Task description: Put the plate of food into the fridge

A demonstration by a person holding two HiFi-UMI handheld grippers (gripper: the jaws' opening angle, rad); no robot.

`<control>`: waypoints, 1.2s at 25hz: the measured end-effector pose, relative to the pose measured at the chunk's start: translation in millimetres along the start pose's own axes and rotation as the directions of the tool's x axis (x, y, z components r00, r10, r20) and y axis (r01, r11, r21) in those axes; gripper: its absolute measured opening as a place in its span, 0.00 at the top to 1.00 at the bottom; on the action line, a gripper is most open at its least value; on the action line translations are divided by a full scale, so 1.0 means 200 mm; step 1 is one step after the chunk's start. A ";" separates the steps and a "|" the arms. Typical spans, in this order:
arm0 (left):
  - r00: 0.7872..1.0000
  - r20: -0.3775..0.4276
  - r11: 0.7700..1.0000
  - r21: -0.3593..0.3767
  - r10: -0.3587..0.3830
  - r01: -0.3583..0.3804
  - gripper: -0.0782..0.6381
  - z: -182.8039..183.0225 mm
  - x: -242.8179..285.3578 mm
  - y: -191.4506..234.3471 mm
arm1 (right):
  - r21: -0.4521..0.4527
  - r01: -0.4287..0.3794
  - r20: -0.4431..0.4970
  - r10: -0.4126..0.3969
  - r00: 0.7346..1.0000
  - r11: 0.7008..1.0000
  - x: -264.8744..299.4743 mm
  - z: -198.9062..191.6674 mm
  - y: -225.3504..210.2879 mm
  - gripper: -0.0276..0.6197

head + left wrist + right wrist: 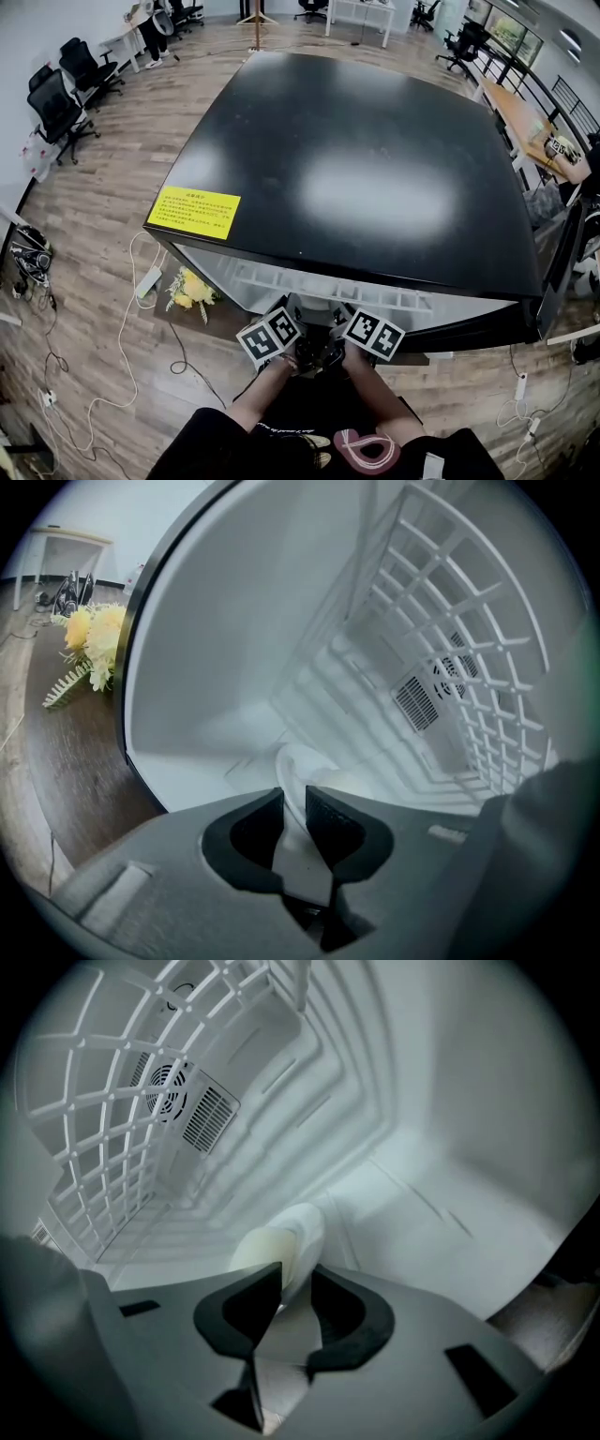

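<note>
The white plate [298, 766] is inside the white fridge compartment [216, 667], low over its floor and seen edge-on. My left gripper [293, 799] has its jaws shut on the plate's rim. From the other side my right gripper [297, 1279] is also shut on the plate [298, 1232], and a pale yellowish lump of food [255, 1246] shows on it. In the head view both grippers' marker cubes [270, 336] [373, 335] sit close together at the fridge's open front, under its black top [375, 169]. The plate is hidden there.
A white wire shelf [94, 1129] [469, 621] hangs above the plate, and a fan vent [192, 1101] is on the back wall. The open fridge door [562, 272] stands at the right. Yellow flowers [190, 289] and cables [56, 356] lie on the wood floor at the left.
</note>
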State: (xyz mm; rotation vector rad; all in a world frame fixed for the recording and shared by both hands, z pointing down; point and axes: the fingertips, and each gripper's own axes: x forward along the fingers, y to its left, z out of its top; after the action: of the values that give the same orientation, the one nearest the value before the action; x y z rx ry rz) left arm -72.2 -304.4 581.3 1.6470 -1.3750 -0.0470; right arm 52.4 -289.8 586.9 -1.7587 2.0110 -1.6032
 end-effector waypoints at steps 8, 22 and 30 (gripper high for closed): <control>1.000 0.000 0.999 0.029 0.016 -0.015 0.79 0.00 0.03 -0.03 | 0.026 -0.014 -0.016 0.014 1.000 1.000 -0.04 -0.02 -0.02 0.77; 0.999 -0.004 0.999 0.012 0.048 -0.048 0.80 0.00 0.05 -0.02 | 0.119 -0.075 -0.050 0.081 0.995 0.990 -0.12 -0.08 0.00 0.73; 0.998 -0.003 0.996 0.057 0.064 -0.064 0.78 0.00 0.05 -0.03 | 0.147 -0.099 -0.026 0.104 0.994 0.984 -0.17 -0.11 -0.01 0.70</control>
State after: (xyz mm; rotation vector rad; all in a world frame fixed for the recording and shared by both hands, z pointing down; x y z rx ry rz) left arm -64.2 -313.5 582.3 1.6478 -1.4361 0.0339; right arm 53.6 -249.6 579.2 -1.5644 1.9084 -1.7109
